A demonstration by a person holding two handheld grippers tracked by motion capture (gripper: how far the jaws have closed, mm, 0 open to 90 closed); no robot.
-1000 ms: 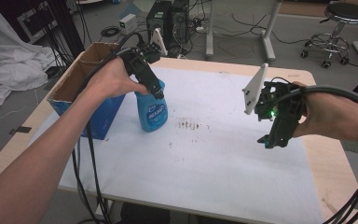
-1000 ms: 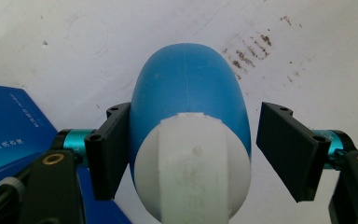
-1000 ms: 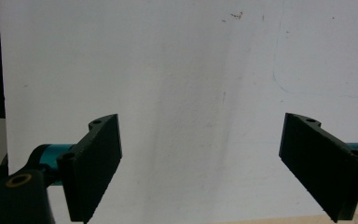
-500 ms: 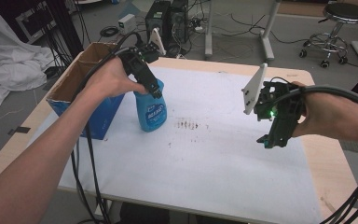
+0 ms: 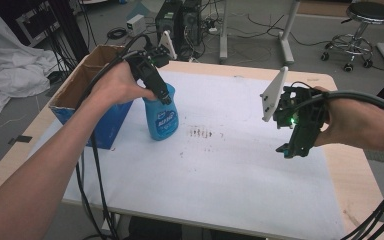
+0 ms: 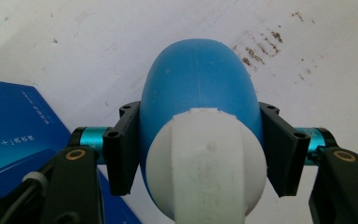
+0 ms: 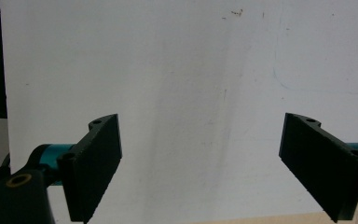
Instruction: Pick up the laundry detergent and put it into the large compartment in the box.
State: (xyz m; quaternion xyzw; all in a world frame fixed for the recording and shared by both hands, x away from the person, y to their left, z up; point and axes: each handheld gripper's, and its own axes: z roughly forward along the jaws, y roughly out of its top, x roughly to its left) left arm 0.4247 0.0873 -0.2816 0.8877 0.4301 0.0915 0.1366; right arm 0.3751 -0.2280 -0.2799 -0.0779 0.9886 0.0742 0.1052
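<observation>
My left tool [image 5: 164, 96] has just been closing, and now its jaws are clamped on the blue bottle [image 5: 162, 117]. The left gripper view confirms it: a black pad presses each flank of the bottle [image 6: 198, 88] just below its white cap [image 6: 207, 163]. So the step in hand is the grasp itself, and I'd call it made.

In the high view the bottle stands upright left of centre on the white sheet [image 5: 230, 185] that covers the counter [image 5: 352, 205], just beside the blue cardboard box [image 5: 97, 122] at the left edge. A patch of brown marks [image 5: 202, 134] lies on the sheet right of the bottle, near it but not touching.

My right tool [image 5: 292, 150] hangs at the right of the frame, well apart from the bottle. Its own view shows the jaws spread wide over bare sheet with nothing between them.

Next, I reckon, comes the lift: straight up and kept upright, so the round body doesn't slip through the pads. The box sits close on one side, so I'd carry the bottle away from it, toward the marks. The grip is high on the bottle, so watch for the body swinging underneath.
</observation>
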